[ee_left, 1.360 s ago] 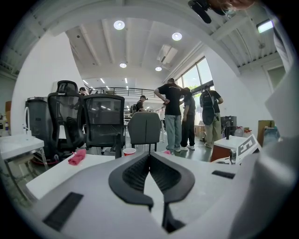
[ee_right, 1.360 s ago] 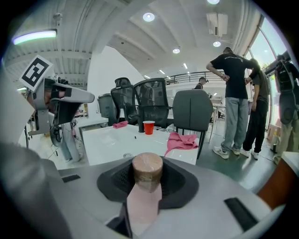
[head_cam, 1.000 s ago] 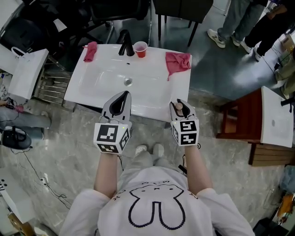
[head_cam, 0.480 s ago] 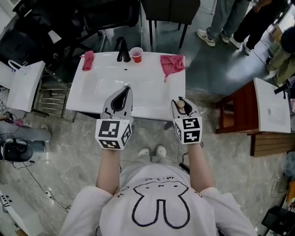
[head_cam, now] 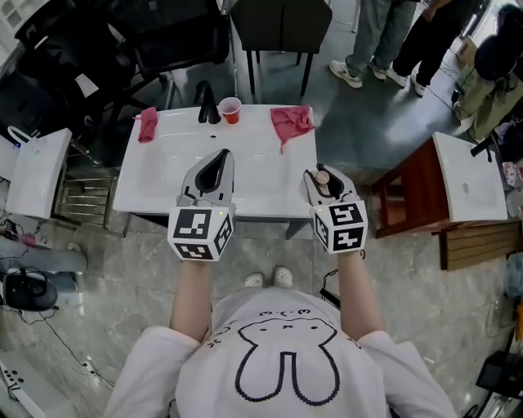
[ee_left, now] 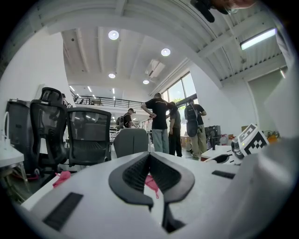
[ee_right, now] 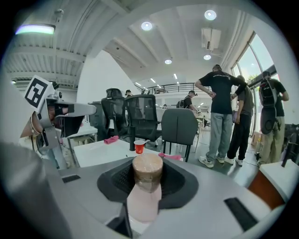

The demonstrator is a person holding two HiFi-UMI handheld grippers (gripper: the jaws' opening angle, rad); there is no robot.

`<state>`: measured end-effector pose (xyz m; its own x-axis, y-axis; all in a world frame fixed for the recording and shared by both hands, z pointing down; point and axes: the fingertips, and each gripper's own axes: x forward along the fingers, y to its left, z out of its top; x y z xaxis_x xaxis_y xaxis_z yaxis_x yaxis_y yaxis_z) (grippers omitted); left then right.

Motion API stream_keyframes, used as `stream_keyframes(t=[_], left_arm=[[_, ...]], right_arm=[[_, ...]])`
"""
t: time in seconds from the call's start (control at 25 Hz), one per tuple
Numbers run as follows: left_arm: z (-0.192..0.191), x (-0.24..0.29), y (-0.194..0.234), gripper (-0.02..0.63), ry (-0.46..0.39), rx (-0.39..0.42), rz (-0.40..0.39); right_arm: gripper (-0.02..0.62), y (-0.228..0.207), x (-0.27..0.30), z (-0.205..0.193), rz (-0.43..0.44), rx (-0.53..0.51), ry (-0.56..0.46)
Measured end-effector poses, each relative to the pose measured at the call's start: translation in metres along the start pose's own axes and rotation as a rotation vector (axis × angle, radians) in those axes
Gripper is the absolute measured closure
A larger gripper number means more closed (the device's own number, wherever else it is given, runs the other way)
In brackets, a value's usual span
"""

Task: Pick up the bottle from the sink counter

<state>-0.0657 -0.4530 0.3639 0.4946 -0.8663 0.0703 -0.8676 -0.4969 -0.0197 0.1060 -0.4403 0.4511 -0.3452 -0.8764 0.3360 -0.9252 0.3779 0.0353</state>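
Observation:
A small pale pink bottle (ee_right: 145, 193) with a brown cap stands upright between the jaws of my right gripper (ee_right: 147, 179), which is shut on it. In the head view that bottle (head_cam: 322, 180) pokes up from the right gripper (head_cam: 325, 186), held above the front right edge of the white sink counter (head_cam: 163, 184). My left gripper (head_cam: 214, 173) hovers over the counter's front middle, its jaws shut with nothing between them. The left gripper view shows its jaws (ee_left: 150, 173) pressed together.
At the counter's back stand a black faucet (head_cam: 206, 104) and a red cup (head_cam: 230, 109). Pink cloths lie at the back left (head_cam: 148, 124) and back right (head_cam: 291, 121). Office chairs (head_cam: 278, 24) stand behind; people (head_cam: 392, 37) stand at far right. A wooden stand (head_cam: 425, 196) is right.
The view has pulled back and up: the counter has drifted away and looks smaller. Both grippers keep their places in the frame, the right still holding the bottle.

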Motion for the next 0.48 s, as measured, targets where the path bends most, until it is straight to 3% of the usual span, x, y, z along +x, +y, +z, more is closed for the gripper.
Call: stream_keyframes(t=[0.48], left_arm=[[0.034,0.011,-0.006,0.597,-0.074,0.055,-0.060]], right_arm=[[0.462,-0.025,-0.034,0.074,-0.089,-0.031,-0.130]])
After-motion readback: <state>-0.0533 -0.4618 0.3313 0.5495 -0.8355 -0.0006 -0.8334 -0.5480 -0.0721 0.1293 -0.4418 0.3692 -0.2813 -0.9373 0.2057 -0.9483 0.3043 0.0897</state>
